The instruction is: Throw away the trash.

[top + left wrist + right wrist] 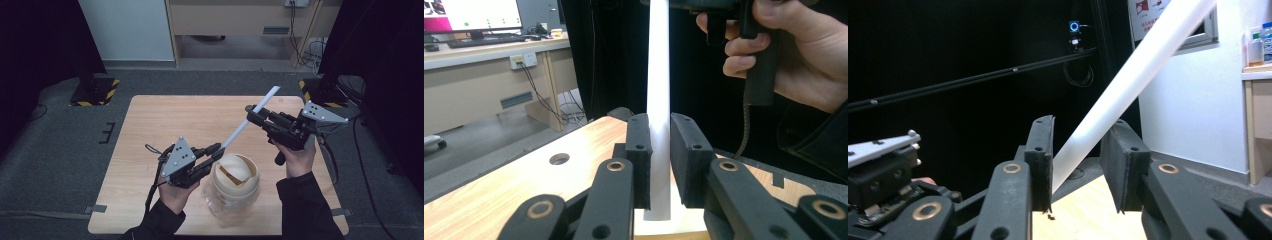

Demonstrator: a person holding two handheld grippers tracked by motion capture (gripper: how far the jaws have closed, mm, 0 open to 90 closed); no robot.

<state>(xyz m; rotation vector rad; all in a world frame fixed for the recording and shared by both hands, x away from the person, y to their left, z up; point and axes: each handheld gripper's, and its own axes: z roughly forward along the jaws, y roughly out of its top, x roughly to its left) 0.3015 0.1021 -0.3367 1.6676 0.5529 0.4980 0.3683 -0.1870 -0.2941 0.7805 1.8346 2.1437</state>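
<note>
The white tube (248,121) slants across the space above the table, its lower end near the mouth of the jar (235,185) and its upper end pointing toward the far right corner. My left gripper (218,149) clamps the lower end; in the left gripper view both pads press flat against the white tube (658,100), which stands straight up between them. My right gripper (250,112) sits higher along the tube. In the right gripper view the white tube (1128,85) crosses the gap at a slant, resting against the left pad, while a slit of space shows before the right pad, so these jaws are not yet clamped.

The high view gives what the gripper views lack: the cream jar standing on the table just beside my left hand (175,192), near the front edge, with a torn paper seal sagging in its mouth. The left gripper view shows my right hand (794,55) wrapped around its grip, close behind the tube.

The table (160,130) is pale wood on grey carpet, with black curtains at both sides. A desk with a monitor (471,15) stands beyond, cables hanging under it.
</note>
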